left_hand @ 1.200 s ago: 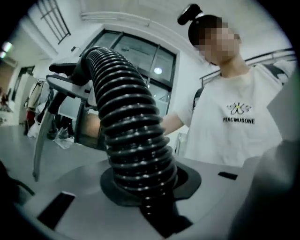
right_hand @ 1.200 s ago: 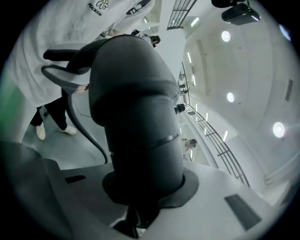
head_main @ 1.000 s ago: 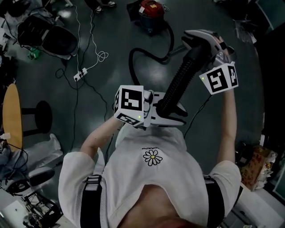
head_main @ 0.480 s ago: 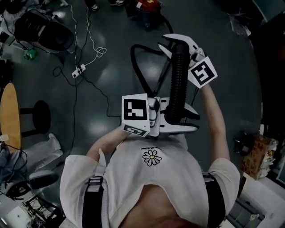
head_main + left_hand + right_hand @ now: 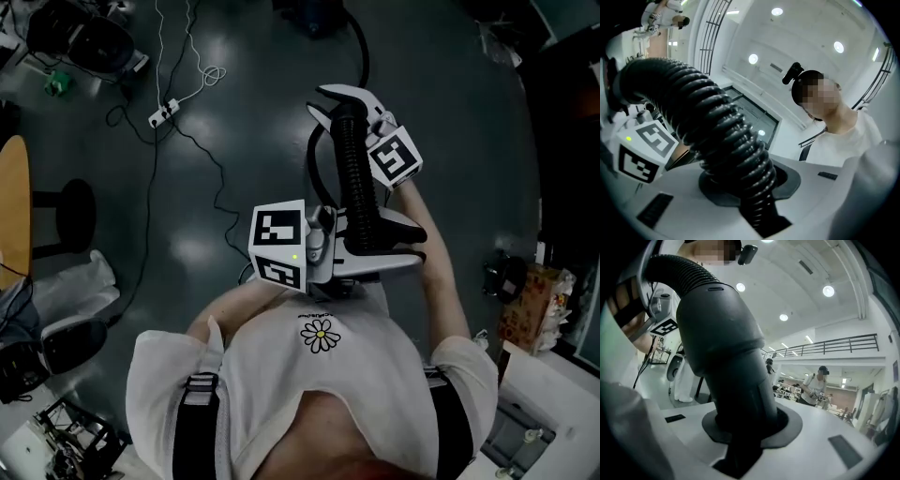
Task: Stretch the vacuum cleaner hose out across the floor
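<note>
The black vacuum hose [image 5: 358,178] runs between my two grippers above the floor. My right gripper [image 5: 339,101] is shut on the hose's smooth end cuff [image 5: 723,343], farther from my body. Close to my chest, my left gripper [image 5: 377,246] is shut on the ribbed part [image 5: 733,150], which fills the gap between its jaws. From the right gripper, the rest of the hose [image 5: 362,58] loops over the floor to the vacuum cleaner [image 5: 317,9] at the top edge. The right gripper's marker cube [image 5: 641,151] shows in the left gripper view.
A power strip with white cables [image 5: 164,114] lies on the dark floor at upper left, near black chairs [image 5: 80,39]. A round wooden table [image 5: 11,202] and black stool [image 5: 62,212] stand at left. Boxes [image 5: 525,314] sit at right. People [image 5: 816,387] stand far off.
The right gripper has swung left and nearer to the left gripper, carrying the hose end. The held stretch now stands almost straight up the picture. The vacuum cleaner has slid to the top edge.
</note>
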Tool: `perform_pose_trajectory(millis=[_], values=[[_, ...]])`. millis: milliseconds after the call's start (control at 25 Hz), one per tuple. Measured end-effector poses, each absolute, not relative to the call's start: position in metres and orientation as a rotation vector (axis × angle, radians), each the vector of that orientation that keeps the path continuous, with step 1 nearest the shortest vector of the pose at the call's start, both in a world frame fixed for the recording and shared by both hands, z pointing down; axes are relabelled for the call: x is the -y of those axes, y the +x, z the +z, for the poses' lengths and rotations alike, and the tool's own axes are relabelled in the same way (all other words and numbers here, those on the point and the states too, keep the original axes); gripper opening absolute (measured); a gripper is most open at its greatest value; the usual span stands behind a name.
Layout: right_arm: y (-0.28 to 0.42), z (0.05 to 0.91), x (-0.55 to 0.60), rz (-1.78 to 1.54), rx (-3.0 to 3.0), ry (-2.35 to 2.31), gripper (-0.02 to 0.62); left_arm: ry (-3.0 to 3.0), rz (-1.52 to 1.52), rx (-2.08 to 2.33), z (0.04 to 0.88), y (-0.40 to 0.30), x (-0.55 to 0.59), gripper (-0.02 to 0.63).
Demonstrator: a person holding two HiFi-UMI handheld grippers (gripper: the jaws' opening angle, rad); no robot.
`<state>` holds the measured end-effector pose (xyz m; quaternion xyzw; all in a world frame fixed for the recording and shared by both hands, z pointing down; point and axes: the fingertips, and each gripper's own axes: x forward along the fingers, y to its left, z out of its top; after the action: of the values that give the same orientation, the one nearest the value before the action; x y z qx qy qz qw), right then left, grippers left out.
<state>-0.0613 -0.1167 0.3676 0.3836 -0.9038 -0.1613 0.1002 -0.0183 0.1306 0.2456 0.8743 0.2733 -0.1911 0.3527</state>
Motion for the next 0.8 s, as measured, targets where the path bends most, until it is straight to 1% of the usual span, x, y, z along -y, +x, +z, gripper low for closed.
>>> perform_pose_trajectory(millis=[80, 280, 320, 360, 400, 440, 520, 600, 680, 800], values=[[-0.055, 0.375, 0.093, -0.504, 2.64, 1.121, 0.089, 2.253, -0.44, -0.713, 0.254, -0.023, -0.15, 0.101], [-0.035, 0.401, 0.023, -0.379, 2.549, 1.1, 0.098, 2.346, -0.199, -0.749, 0.292, -0.028, -0.219, 0.101], [-0.031, 0.408, 0.005, -0.353, 2.543, 1.095, 0.114, 2.368, -0.156, -0.735, 0.303, -0.03, -0.234, 0.101], [-0.023, 0.415, -0.014, -0.321, 2.533, 1.098, 0.144, 2.378, -0.134, -0.699, 0.313, -0.031, -0.245, 0.101], [-0.009, 0.422, -0.035, -0.28, 2.52, 1.113, 0.192, 2.375, -0.141, -0.637, 0.32, -0.032, -0.251, 0.101], [0.009, 0.43, -0.056, -0.227, 2.509, 1.148, 0.225, 2.363, -0.174, -0.553, 0.323, -0.034, -0.253, 0.101], [0.052, 0.441, -0.098, -0.09, 2.509, 1.279, 0.245, 2.339, -0.255, -0.372, 0.324, -0.045, -0.25, 0.101], [0.075, 0.448, -0.137, 0.036, 2.541, 1.387, 0.247, 2.367, -0.271, -0.255, 0.322, -0.059, -0.252, 0.101], [0.066, 0.458, -0.169, 0.125, 2.596, 1.378, 0.247, 2.413, -0.234, -0.226, 0.319, -0.07, -0.267, 0.101], [0.031, 0.475, -0.197, 0.231, 2.689, 1.256, 0.247, 2.459, -0.122, -0.312, 0.315, -0.075, -0.304, 0.101]])
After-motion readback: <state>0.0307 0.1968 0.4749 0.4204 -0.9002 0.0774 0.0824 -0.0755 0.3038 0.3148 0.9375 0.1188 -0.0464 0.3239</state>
